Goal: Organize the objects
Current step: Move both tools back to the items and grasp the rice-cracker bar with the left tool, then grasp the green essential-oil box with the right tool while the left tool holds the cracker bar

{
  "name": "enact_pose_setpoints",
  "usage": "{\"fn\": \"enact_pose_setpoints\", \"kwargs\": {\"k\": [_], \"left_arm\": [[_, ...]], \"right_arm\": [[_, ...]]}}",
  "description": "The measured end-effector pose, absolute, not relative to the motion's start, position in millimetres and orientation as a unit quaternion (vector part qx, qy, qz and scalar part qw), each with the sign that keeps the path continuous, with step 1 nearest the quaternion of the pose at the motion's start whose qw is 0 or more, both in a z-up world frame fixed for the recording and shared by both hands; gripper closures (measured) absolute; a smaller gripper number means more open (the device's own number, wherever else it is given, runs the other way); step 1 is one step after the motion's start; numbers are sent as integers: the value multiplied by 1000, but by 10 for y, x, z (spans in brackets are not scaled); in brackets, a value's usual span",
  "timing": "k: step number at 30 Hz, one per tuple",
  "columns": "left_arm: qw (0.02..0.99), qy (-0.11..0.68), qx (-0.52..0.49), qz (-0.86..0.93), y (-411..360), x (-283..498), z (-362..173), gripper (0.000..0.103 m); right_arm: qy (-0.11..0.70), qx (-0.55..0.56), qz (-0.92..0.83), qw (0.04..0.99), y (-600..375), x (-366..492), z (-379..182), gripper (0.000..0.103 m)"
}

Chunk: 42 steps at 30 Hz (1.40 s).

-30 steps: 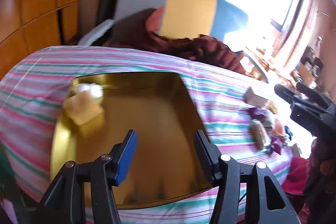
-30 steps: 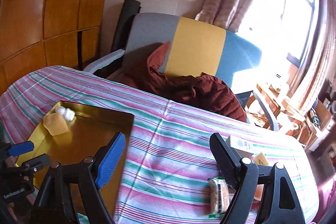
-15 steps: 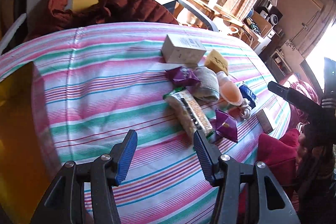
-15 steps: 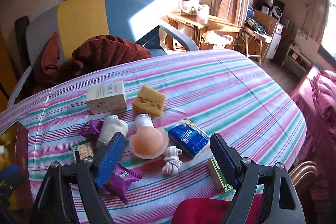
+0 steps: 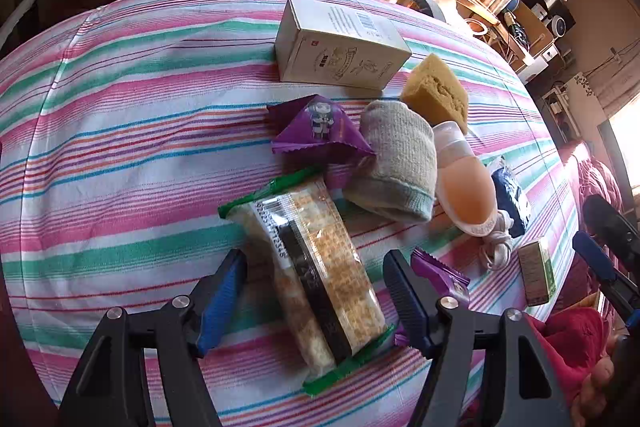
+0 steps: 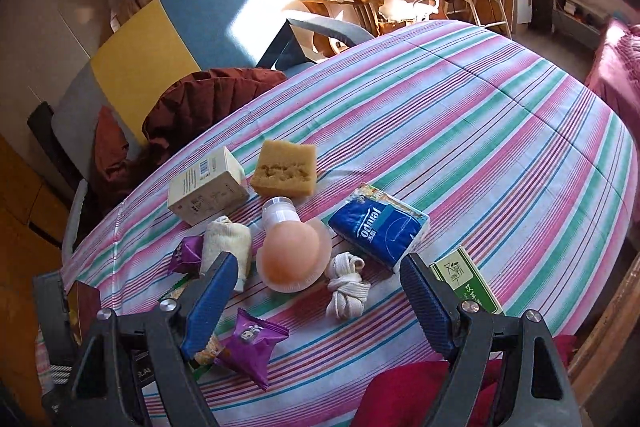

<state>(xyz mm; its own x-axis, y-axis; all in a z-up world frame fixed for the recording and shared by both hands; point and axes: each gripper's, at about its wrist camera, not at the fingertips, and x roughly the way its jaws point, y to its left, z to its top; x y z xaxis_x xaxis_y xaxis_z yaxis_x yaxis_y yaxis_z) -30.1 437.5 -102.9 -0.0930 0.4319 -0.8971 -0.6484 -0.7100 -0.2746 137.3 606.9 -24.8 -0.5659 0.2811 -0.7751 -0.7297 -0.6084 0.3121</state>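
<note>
While unheld, cracker pack [image 5: 316, 275] between fingers [image 5: 222, 293]

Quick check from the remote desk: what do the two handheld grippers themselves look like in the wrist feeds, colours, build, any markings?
Both match: the left gripper and right gripper have black angular plastic frames with triangular cut-outs and silver screw heads. Each pair of jaws carries ribbed pads, bright blue on the left one and darker on the right. No cables or sleeves show, and I can read no markings on them.
</note>
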Motion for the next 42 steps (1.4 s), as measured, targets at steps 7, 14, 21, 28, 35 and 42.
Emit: {"fn": "enact_pose_setpoints", "kwargs": {"k": [7,14,21,28,35,42], "left_arm": [[384,142,-517,752,4151,-214,-1017,65],[392,161,-492,760,3707,-108,-984,66],[397,144,-490,763,3456,-100,-984,66],[396,129,-494,763,3549,-126,-1021,66],[392,124,-497,764,3554,-133,-1037,66],[394,125,-493,766,3527,-117,-1023,68]], "right_arm": [[359,-324,817,316,6157,1498,-278,26],[367,-314,818,314,6197,1540,-264,27],[299,-351,826,326,6353,1656,29,27],[223,-487,784,313,6583,1614,-93,27],[201,-587,725,298,6664,1573,-548,35],[172,-642,687,294,6662,1437,-893,67]]}}
